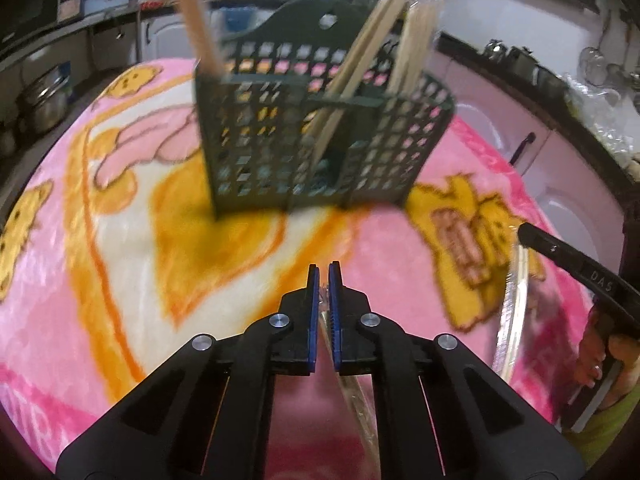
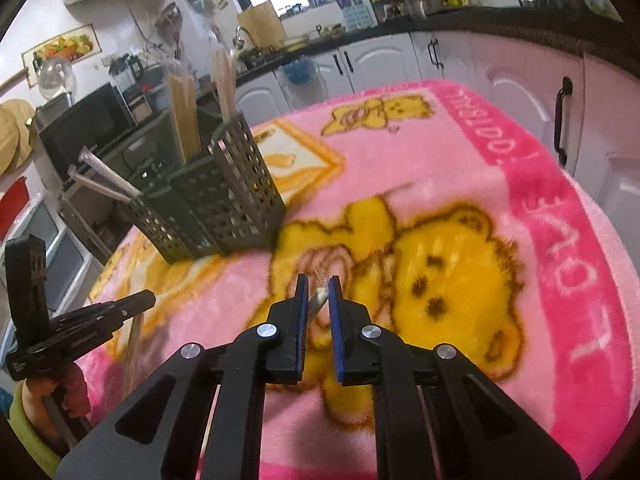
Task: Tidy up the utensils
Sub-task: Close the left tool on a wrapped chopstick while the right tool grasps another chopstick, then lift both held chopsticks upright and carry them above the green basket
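pink bear blanket covers the table. dark green mesh utensil caddy stands mid-blanket, wooden sticks upright in its compartments. left gripper clamped nearly closed on a clear-wrapped stick pack. right gripper pinches a wrapped stick, narrow gap between the jaws.

Bright, motion-blurred, fisheye-warped edges
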Tool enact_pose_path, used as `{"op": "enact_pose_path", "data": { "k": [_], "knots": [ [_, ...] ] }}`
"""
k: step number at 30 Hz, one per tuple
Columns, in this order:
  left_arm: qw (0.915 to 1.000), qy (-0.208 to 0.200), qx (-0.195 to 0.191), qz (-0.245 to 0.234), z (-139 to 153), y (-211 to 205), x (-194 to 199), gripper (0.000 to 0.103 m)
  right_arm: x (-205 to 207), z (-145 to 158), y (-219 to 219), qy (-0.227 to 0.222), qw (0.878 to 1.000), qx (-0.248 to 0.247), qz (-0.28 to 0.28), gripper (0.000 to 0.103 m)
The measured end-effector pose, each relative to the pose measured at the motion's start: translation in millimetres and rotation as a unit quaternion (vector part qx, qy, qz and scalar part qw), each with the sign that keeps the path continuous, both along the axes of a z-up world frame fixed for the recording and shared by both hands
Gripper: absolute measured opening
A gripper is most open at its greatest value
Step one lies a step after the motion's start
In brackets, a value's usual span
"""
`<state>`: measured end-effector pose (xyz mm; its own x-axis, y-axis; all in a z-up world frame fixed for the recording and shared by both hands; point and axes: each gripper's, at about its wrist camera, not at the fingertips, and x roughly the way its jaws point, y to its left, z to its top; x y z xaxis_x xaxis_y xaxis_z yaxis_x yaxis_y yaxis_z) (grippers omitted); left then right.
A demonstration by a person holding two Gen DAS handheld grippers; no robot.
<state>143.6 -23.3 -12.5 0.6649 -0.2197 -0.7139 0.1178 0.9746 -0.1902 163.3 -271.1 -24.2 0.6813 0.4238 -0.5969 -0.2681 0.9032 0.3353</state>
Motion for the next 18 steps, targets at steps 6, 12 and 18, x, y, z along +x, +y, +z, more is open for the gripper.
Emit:
{"op": "enact_pose_path", "data": {
  "k": [6, 12, 18],
  "knots": [
    [0.9991, -0.036, -0.009, -0.02, 28, -13, 2, 0.002, -13, 29, 1, -0.047, 0.999, 0.01, 0.001, 0.008],
    [0.997, -0.066, -0.021, -0.034, 51, -21, 1, 0.002, -27, 55, 2, -0.085, 0.996, 0.019, 0.0, 0.007],
    [0.9937, -0.1, -0.021, -0.046, 70, -30, 0, 0.002, -38, 79, 4, -0.119, 0.993, 0.013, -0.002, 0.006]
  ]
}}
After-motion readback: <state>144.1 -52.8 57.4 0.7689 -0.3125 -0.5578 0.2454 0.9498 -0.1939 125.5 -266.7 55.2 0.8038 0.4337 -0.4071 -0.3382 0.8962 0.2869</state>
